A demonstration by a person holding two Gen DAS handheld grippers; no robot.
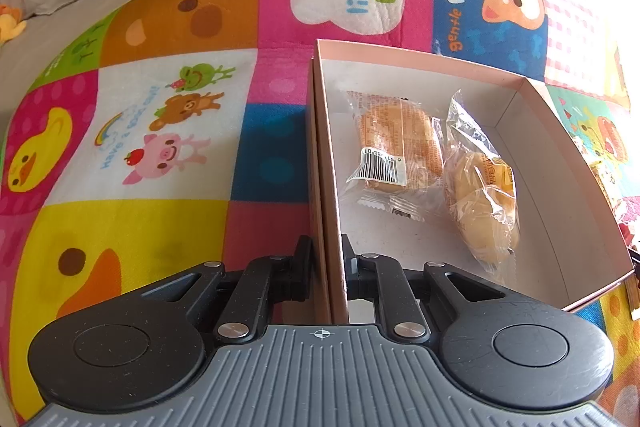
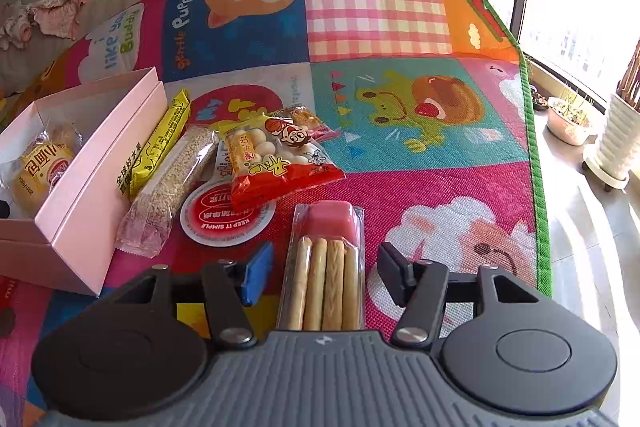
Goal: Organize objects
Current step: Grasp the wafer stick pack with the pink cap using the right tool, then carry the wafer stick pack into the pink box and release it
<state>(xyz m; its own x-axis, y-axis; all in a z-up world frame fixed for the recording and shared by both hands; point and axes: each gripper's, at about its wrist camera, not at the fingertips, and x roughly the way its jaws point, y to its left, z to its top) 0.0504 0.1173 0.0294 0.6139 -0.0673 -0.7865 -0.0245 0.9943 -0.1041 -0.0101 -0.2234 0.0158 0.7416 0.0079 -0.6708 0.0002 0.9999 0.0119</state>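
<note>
Colourful cartoon-animal play mat underneath everything. Pink cardboard box holds two wrapped buns; my left gripper is clamped on its side wall. My right gripper hangs open around the clear biscuit-stick-and-pink-dip pack, pads not touching it.

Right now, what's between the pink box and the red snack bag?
Right wrist view: two long packets lie side by side between the pink box and the red snack bag, a yellow bar nearest the box, then a clear sesame bar.
</note>
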